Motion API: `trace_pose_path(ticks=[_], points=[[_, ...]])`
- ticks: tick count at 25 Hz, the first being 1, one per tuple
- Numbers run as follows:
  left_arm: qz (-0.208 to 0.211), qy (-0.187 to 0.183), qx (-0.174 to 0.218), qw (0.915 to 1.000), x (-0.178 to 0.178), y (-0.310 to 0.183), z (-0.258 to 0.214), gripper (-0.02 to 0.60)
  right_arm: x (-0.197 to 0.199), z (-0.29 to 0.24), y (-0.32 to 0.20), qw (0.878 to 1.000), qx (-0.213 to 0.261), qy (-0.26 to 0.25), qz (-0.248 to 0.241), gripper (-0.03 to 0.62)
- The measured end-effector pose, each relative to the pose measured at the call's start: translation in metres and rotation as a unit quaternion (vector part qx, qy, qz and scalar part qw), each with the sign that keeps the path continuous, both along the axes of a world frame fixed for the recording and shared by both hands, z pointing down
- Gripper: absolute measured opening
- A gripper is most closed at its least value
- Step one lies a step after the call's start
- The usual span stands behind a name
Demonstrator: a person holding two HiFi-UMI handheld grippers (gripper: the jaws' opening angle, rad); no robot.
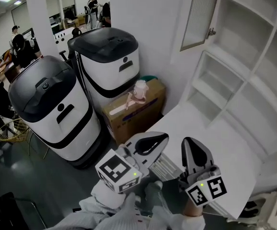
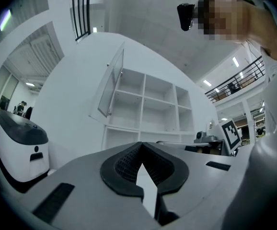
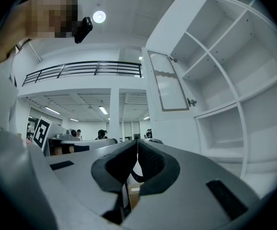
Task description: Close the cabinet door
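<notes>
Holding both tools low ahead of me, side by side, aimed near level at white shelves. Left tool: jaws pressed together, nothing held. Right tool: tips meeting, empty too. I see cabinet door swung open high up, well apart from both.

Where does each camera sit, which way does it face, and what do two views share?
Head view: on the person's head, facing steeply down at the left gripper, right gripper, white sleeves, two white machines and the open cabinet door.
Left gripper view: on the left gripper, facing along its shut jaws toward the shelf unit; the person's body at right.
Right gripper view: on the right gripper, along its shut jaws toward the door; the person's body at left.
Shared: all three show the open door.
</notes>
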State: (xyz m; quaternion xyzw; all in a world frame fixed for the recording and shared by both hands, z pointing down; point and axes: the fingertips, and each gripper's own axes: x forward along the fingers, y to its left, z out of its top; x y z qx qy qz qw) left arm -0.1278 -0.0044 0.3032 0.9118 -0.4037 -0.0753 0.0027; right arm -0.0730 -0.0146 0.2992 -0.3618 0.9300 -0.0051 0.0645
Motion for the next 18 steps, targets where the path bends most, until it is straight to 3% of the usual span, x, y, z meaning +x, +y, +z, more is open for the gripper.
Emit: trace_pose_path(ticks=[18], points=[[-0.044, -0.01, 0.019, 0.9988, 0.024, -0.143, -0.032, 0.011, 0.029, -0.031, -0.139, 0.999, 0.021, -0.006, -0.032, 0.014]])
